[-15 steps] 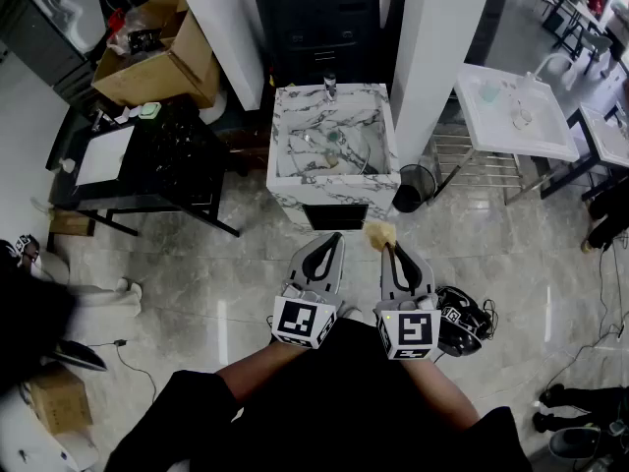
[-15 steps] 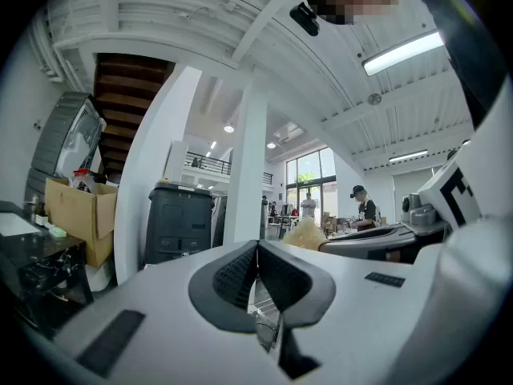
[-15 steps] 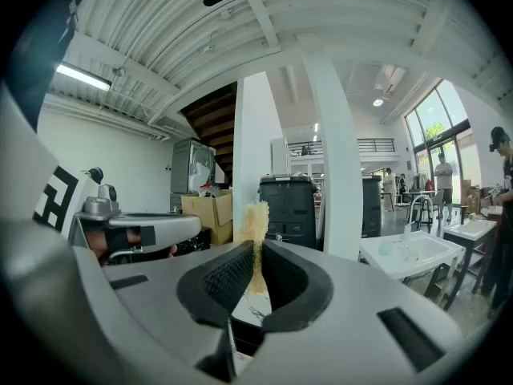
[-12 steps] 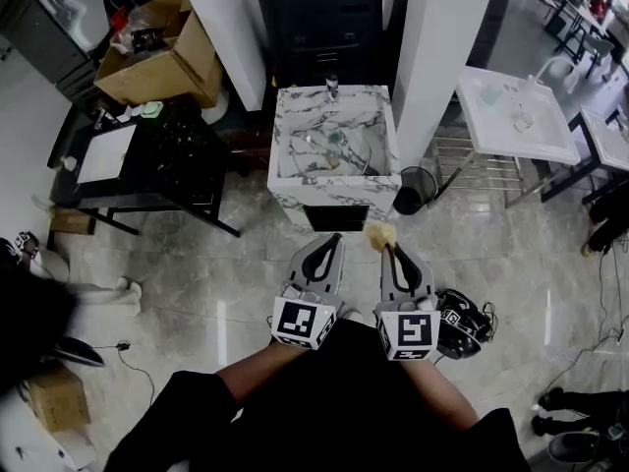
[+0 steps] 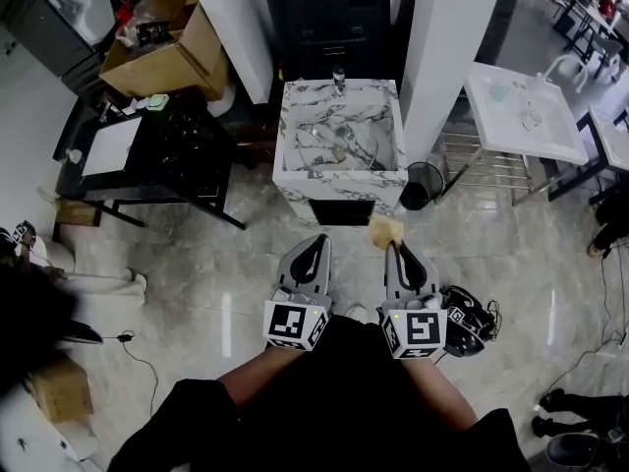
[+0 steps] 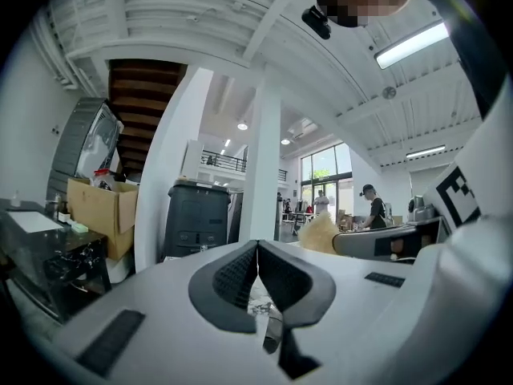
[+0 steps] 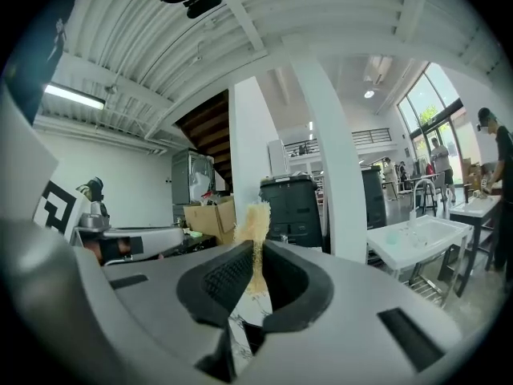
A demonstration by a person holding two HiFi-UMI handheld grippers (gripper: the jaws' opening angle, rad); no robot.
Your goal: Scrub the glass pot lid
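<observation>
The glass pot lid (image 5: pixel 343 137) lies in the marble sink (image 5: pixel 339 183), a short way ahead on the floor plan in the head view. Both grippers are held at waist height, short of the sink. My left gripper (image 5: pixel 321 240) is shut with nothing between its jaws, which meet at their tips (image 6: pixel 257 245). My right gripper (image 5: pixel 391 245) is shut on a yellowish scrub sponge (image 5: pixel 383 230). The sponge (image 7: pixel 256 229) sticks up from between the right jaws (image 7: pixel 255 255). The same sponge (image 6: pixel 320 236) shows at the right of the left gripper view.
A black table (image 5: pixel 157 155) with a white board and a cardboard box (image 5: pixel 162 42) stand to the left. White pillars flank the sink. A white basin table (image 5: pixel 521 111), a wire rack (image 5: pixel 472 165) and a black bin (image 5: pixel 421 180) are at right. Dark gear (image 5: pixel 464 318) lies on the floor.
The sink has drawn slightly nearer in the head view. The left gripper has shifted a little left and down. Both grippers hold as before.
</observation>
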